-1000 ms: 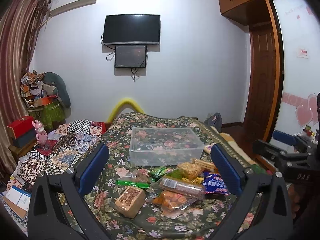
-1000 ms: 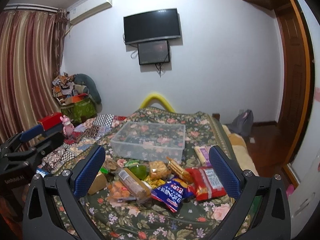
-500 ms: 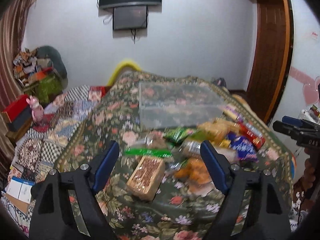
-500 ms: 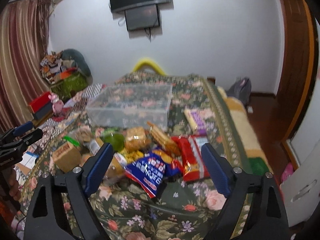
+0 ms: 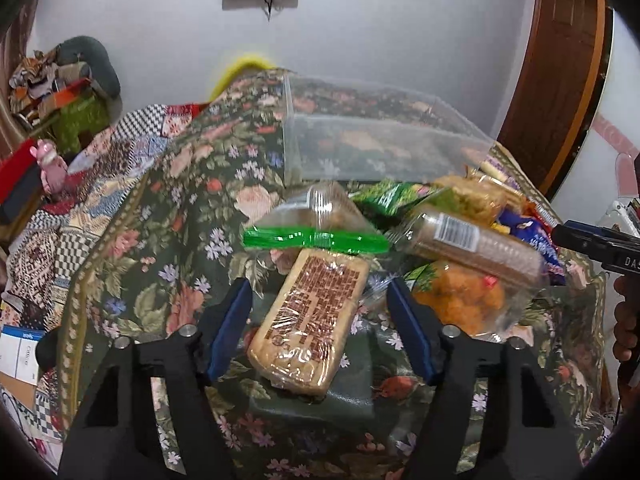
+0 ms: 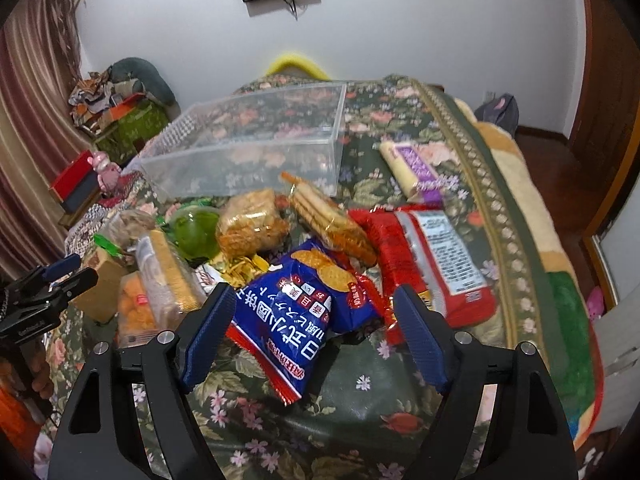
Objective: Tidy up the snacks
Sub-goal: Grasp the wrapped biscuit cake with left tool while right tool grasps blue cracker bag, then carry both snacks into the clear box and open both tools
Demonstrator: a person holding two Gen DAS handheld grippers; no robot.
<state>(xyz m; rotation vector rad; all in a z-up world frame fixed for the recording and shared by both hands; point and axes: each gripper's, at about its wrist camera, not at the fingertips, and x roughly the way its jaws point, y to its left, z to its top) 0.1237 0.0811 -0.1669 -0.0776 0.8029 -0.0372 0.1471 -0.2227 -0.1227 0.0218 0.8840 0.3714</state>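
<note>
Snacks: a loose pile of wrapped packets on the flower-patterned dark green bedspread [image 6: 400, 400], just in front of the clear plastic storage box [image 6: 256, 148].
Storage box: open-topped, transparent, standing on the bedspread behind the pile; bedspread pattern shows through its walls.
Tan wrapped cake block [image 5: 312, 320]: lies flat at the near left of the pile, between the left gripper's fingers.
Left gripper [image 5: 320, 328]: jaws wide apart, one blue pad on each side of the tan block, neither clearly touching it.
Blue cracker bag with white lettering [image 6: 296, 316]: at the near front of the pile, resting partly on a red foil packet [image 6: 436, 264].
Right gripper [image 6: 316, 332]: jaws spread open around the blue bag's lower part; contact cannot be told.
Clear tube of round biscuits [image 5: 464, 240]: lies across a bag of orange puffs [image 5: 464, 300].
Green-striped clear bag [image 5: 316, 224]: just behind the tan block.
Purple-and-cream bar [image 6: 416, 172]: lies apart, right of the box.
</note>
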